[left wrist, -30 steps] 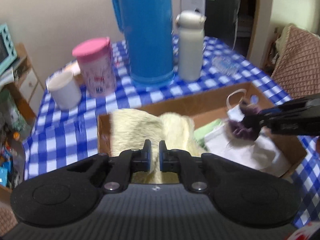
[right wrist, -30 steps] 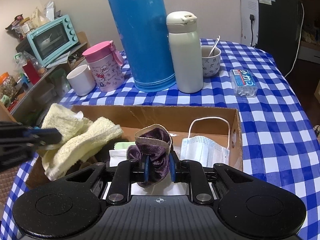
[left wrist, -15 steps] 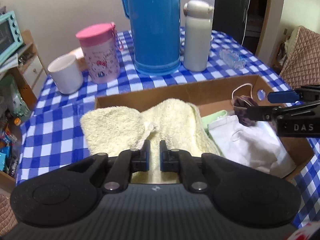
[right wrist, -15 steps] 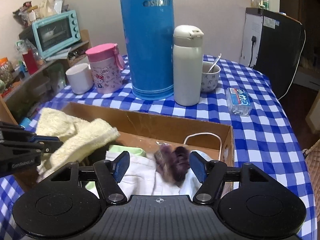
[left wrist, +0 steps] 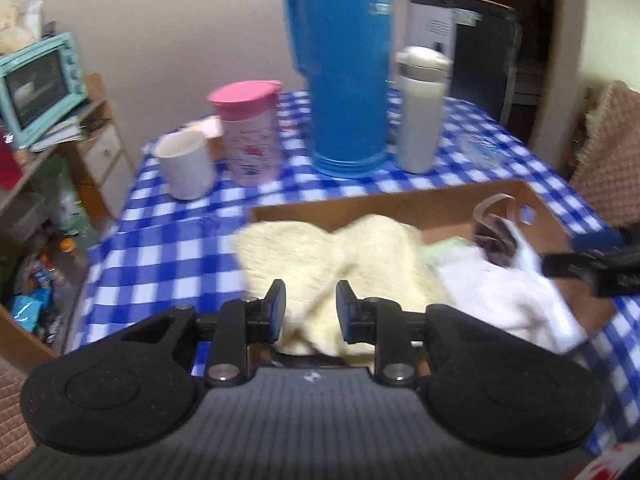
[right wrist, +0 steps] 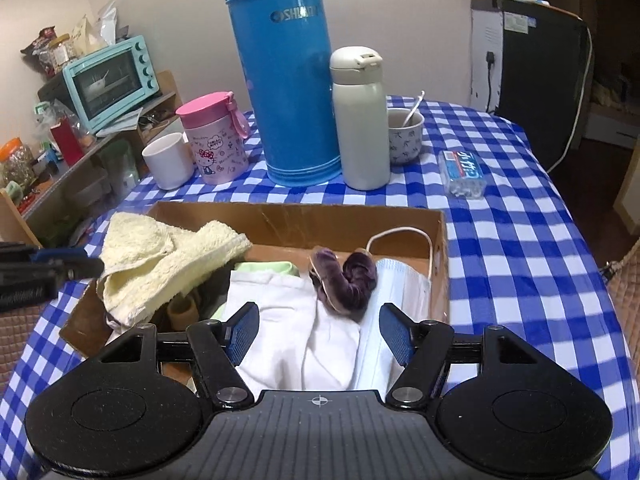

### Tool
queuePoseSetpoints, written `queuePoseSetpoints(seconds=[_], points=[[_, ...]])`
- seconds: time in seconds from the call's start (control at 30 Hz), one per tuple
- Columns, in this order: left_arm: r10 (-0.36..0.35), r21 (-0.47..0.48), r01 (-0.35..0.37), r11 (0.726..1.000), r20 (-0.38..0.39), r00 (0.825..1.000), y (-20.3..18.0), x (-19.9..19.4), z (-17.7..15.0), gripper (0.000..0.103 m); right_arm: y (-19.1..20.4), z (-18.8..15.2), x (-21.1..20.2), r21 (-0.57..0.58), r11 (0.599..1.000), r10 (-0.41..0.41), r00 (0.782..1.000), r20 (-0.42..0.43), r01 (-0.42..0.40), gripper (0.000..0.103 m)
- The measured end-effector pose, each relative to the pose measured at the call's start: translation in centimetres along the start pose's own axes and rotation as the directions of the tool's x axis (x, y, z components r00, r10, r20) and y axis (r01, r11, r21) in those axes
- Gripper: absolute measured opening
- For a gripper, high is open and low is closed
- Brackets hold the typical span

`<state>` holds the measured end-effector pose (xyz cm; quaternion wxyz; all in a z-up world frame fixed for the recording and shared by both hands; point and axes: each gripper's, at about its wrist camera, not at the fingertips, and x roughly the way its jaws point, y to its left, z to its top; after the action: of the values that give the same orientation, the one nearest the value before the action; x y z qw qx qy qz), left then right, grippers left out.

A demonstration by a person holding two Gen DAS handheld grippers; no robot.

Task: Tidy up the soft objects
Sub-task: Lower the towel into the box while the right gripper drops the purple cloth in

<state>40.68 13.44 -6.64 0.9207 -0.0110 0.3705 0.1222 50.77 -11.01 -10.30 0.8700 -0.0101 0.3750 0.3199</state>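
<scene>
Dim warm indoor light, left view motion-blurred, fisheye-bent edges, dark corners

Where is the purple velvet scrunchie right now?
In the right wrist view the purple velvet scrunchie lies inside the brown cardboard box, right of centre, between white cloth and blue face mask.

Both grippers let go over the box.
Left gripper (left wrist: 311,306) has just been opening off the towel (left wrist: 340,256); right gripper (right wrist: 319,334) has released the scrunchie (right wrist: 346,280), now lying on the mask (right wrist: 400,280).

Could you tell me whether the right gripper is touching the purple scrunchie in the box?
Apart. The right wrist view shows the right gripper open, with the purple scrunchie lying beyond its pads on the white cloth, clear of both.
</scene>
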Motion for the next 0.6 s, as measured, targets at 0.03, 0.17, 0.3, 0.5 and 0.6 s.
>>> queuePoseSetpoints(seconds=[0.03,0.17,0.3,0.5,0.6], points=[[0.010,-0.017,-0.010,1.000,-0.004,1.000,0.6,0.4,0.2,0.030,-0.1,-0.1,-0.2,0.007,1.000,-0.004,1.000,0.003,0.004,0.066],[0.029,-0.028,-0.030,0.999,-0.025,0.999,1.8,2.4,0.6,0.033,-0.9,-0.3,-0.5,0.039,0.999,-0.023,1.000,-0.006,0.023,0.066],[0.046,-0.004,-0.046,0.999,-0.025,0.999,1.7,4.3,0.4,0.033,-1.6,-0.2,-0.8,0.060,0.997,-0.041,0.999,-0.002,0.041,0.066],[-0.014,0.067,0.014,0.998,-0.002,1.000,0.1,5.0,-0.3,0.010,-2.6,-0.2,-0.9,0.076,0.995,-0.057,0.998,0.004,0.056,0.066],[-0.033,0.092,0.036,0.995,-0.033,0.999,-0.8,5.7,-0.8,0.010,-2.8,-0.3,-0.7,0.087,0.994,-0.061,0.998,-0.002,0.061,0.066]])
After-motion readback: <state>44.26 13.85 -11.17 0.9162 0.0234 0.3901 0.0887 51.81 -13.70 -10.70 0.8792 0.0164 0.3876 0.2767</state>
